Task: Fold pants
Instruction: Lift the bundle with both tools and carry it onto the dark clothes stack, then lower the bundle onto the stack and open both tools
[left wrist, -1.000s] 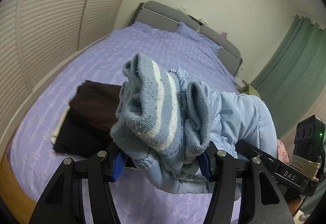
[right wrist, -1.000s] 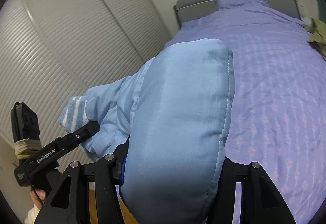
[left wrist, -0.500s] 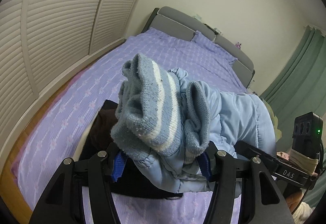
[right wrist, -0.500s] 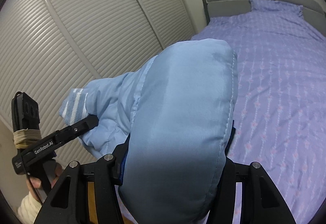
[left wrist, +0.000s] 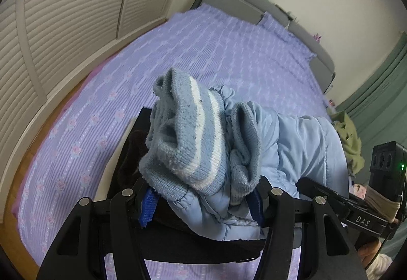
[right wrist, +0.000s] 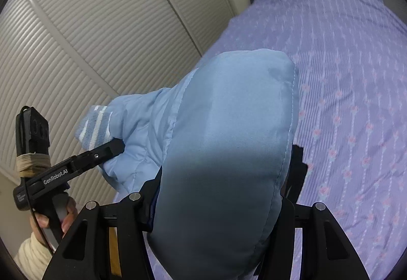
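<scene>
Both grippers were clenched on the padded blue pants (left wrist: 300, 142), which hung in the air above the purple bed (left wrist: 229, 56): the left gripper (left wrist: 203, 193) pinched the striped knit cuffs (left wrist: 188, 137), the right gripper (right wrist: 218, 203) a puffy folded end. Directly under the pants lay a dark folded garment (left wrist: 132, 152). To land well, I judged both ends should come down level beside that garment, kept taut, releasing only once flat.

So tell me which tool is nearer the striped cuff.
Left. The left tool is shut on the pants right at the striped cuff. The right tool is shut on the padded far end, well away from it.
</scene>
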